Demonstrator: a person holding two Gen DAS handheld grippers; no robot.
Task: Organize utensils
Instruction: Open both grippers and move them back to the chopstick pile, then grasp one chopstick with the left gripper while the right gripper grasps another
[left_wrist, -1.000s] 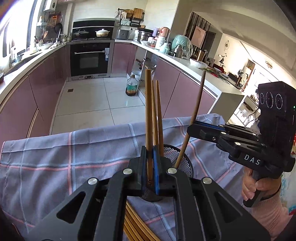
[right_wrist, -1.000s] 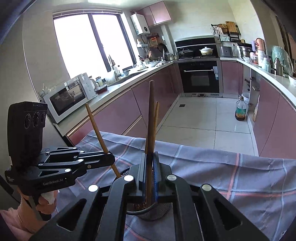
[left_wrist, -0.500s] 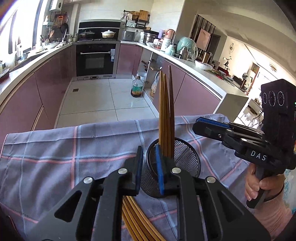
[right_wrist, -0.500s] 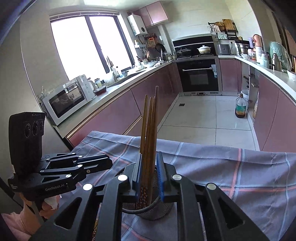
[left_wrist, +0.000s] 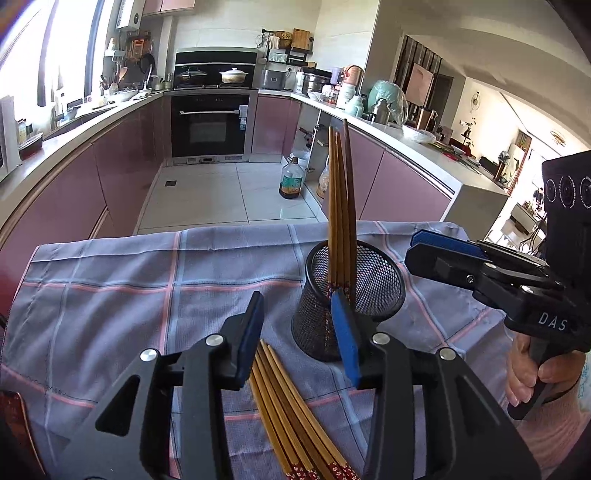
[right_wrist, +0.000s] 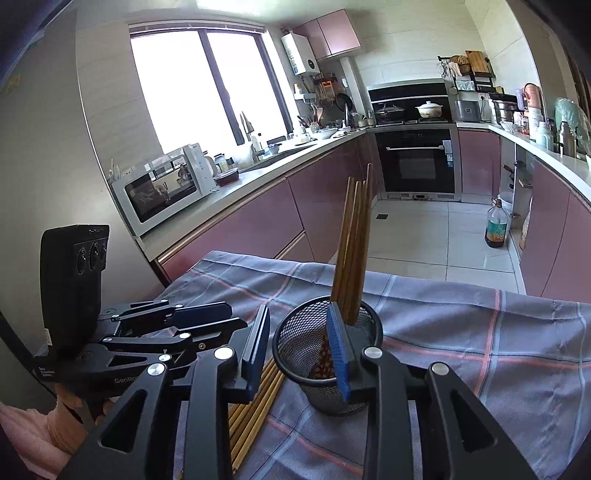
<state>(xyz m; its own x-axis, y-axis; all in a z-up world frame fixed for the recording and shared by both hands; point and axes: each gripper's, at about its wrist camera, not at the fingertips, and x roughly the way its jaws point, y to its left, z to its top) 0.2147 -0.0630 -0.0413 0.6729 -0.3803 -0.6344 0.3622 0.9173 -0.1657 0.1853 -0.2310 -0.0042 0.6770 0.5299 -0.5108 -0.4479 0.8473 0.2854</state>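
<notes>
Both hand-held grippers, left (left_wrist: 298, 325) and right (right_wrist: 298, 338), just opened, released (nothing between jaws); brown wooden chopsticks (left_wrist: 341, 206) upright in black mesh cup (left_wrist: 373, 291).

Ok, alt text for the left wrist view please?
Open left tongs hover over loose chopsticks lying on a checked cloth, just left of a black mesh cup holding four upright chopsticks. The right tongs sit beside the cup.
</notes>
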